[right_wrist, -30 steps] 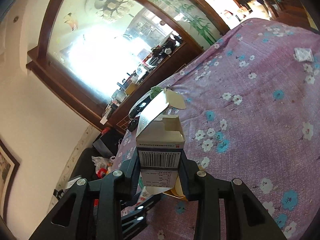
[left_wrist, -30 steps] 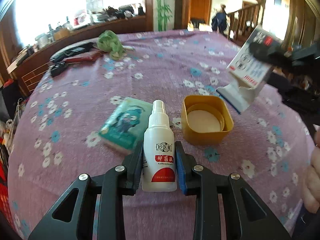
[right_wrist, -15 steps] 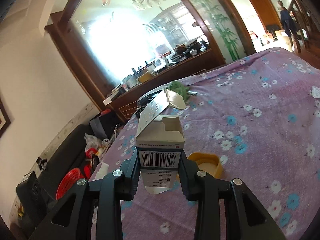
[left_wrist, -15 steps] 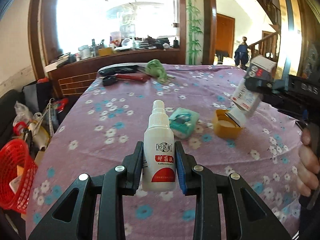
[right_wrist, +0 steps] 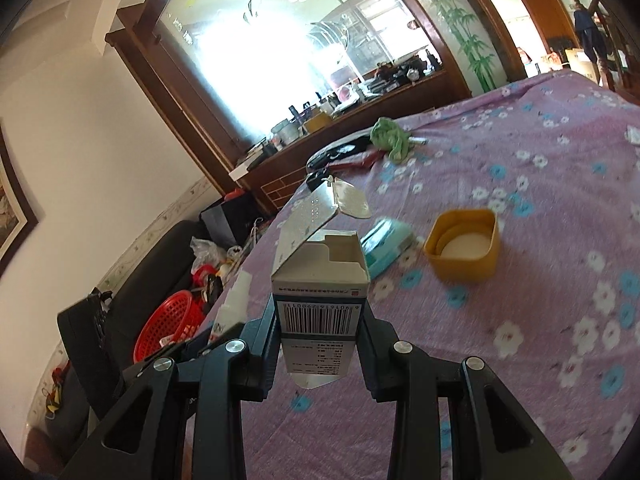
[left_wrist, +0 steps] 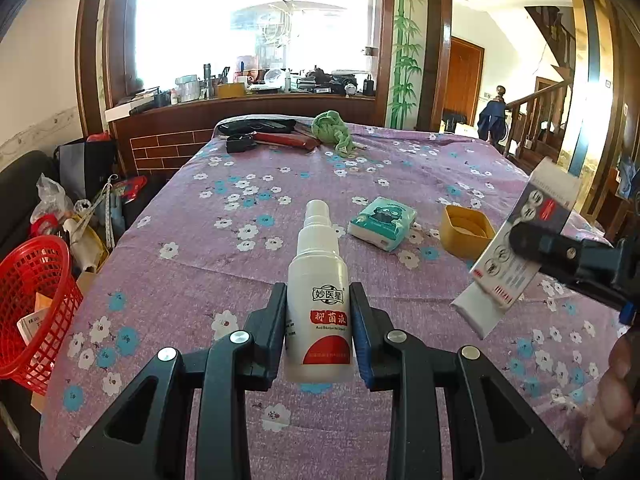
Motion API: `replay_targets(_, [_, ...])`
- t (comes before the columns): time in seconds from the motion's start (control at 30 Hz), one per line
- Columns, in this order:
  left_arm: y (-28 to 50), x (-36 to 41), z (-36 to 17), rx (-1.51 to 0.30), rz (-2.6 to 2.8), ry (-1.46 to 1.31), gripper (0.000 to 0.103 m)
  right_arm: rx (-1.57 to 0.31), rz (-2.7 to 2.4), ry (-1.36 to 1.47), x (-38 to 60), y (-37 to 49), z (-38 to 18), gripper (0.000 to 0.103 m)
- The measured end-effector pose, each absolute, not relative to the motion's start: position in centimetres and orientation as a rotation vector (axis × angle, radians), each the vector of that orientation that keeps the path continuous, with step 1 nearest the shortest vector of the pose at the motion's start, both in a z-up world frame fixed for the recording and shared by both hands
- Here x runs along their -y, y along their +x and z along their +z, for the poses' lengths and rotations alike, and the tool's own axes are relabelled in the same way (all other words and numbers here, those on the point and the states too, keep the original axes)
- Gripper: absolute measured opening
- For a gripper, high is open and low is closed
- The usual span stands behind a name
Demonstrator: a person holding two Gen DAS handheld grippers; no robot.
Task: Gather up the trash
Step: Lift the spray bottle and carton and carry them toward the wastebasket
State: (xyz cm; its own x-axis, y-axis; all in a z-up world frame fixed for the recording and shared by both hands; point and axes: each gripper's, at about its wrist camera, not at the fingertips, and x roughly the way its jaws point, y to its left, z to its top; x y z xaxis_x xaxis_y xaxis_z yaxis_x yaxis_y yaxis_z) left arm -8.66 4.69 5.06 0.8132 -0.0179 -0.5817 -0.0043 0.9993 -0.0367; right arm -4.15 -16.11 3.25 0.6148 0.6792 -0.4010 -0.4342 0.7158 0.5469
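My left gripper (left_wrist: 319, 300) is shut on a white spray bottle (left_wrist: 319, 280) with a red label, held upright above the purple flowered tablecloth (left_wrist: 240, 272). My right gripper (right_wrist: 319, 312) is shut on an open white cardboard box (right_wrist: 319, 280), barcode facing the camera, top flap up. In the left wrist view that box (left_wrist: 516, 248) hangs at the right, with the right gripper's fingers (left_wrist: 532, 240) on it and a hand (left_wrist: 612, 396) below. A red mesh basket (left_wrist: 32, 300) holding paper scraps stands on the floor to the left of the table; in the right wrist view the basket (right_wrist: 168, 324) is lower left.
On the cloth lie a teal tissue pack (left_wrist: 382, 222), a yellow square lid (left_wrist: 466, 232), a green rag (left_wrist: 332, 130) and dark tools (left_wrist: 260, 132) at the far end. Bags and clutter (left_wrist: 60, 208) crowd the floor by the basket. A person stands by the far stairs (left_wrist: 494, 120).
Both grippers have drawn back and swung left with their loads; the lid and tissue pack now lie farther off, and the red basket has come into view on the left.
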Motion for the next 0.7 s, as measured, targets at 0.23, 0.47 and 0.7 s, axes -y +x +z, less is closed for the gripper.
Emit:
replay_targets(0.23, [-9.0, -4.9, 4.8, -0.623, -0.007, -0.047, 0.029, -0.656, 0.668, 0.426, 15.9, -4.2, 2.2, 0.037])
replay_targets(0.47, [-8.8, -5.4, 4.6, -0.636, -0.013, -0.068, 0.029, -0.654, 0.663, 0.409, 15.6, -4.3, 1.8, 0.037])
replay_targets(0.7, [-8.8, -5.6, 4.5, -0.636, -0.016, -0.077, 0.029, -0.651, 0.678, 0.409, 15.6, -4.5, 1.9, 0.037])
